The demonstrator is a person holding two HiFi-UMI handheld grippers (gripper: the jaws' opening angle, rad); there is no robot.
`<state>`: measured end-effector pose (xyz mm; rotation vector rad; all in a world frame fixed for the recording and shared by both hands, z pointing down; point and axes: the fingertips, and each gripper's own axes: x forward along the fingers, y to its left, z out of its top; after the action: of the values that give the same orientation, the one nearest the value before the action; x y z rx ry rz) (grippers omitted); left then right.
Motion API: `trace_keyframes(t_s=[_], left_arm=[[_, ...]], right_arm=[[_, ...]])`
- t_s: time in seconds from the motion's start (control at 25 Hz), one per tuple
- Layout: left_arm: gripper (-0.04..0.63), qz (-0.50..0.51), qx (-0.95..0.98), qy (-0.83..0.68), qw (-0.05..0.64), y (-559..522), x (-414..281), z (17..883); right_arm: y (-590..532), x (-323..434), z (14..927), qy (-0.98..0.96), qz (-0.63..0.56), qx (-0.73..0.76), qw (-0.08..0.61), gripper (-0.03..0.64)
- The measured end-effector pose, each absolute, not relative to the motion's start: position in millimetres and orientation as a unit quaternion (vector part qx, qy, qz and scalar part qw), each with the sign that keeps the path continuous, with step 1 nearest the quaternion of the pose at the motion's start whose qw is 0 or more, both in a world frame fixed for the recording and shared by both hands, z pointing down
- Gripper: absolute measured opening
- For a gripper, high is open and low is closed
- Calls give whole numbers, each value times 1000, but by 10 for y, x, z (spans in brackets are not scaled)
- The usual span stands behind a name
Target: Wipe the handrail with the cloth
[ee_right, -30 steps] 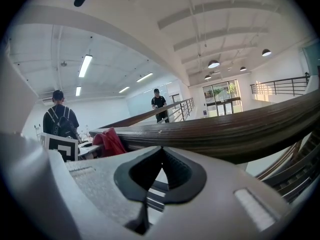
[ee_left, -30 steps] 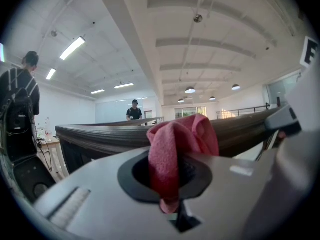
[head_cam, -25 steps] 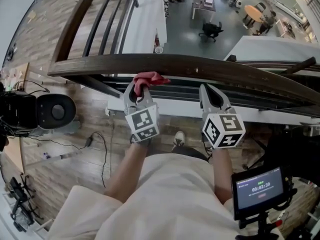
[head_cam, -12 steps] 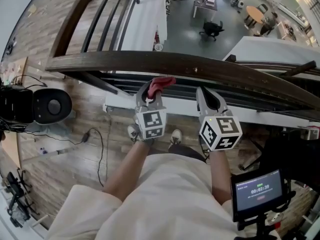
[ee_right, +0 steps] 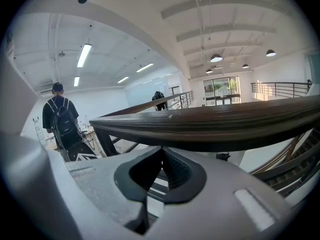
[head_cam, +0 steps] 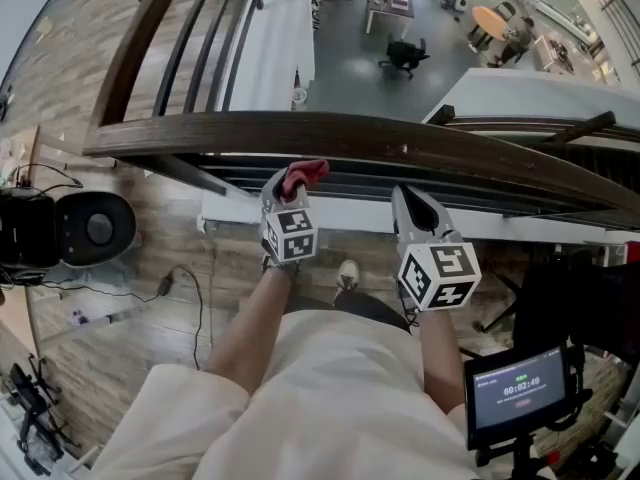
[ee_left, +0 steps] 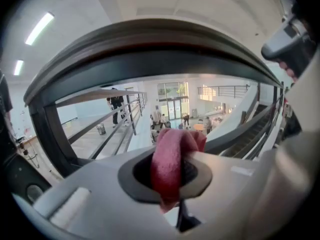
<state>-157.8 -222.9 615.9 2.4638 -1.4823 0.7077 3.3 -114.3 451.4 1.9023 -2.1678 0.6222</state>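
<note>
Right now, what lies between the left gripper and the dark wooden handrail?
Only the crumpled red cloth, pinched in the left gripper and poking toward the dark wooden handrail. The left gripper view shows open air above it.

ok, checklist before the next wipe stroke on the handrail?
1. Cloth held: ok. The left hand-held gripper is shut on the cloth, and a fold sticks out past the tips.
2. Cloth on the handrail: not ok. In the left gripper view the cloth sits below the rail with a gap showing.
3. Right hand-held gripper out of the way: ok. It is shut and empty, below the rail and apart from the left one.
4. Rail top free of objects: ok in the head view.
5. Which stretch is already wiped: cannot tell.
</note>
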Motion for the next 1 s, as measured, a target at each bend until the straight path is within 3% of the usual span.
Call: trace_keyframes(t_s=[1.0], left_arm=[[31, 275, 794, -532, 104, -2816, -2742, 6597]], right_arm=[[-1625, -951, 4537, -739, 197, 630, 135, 3]])
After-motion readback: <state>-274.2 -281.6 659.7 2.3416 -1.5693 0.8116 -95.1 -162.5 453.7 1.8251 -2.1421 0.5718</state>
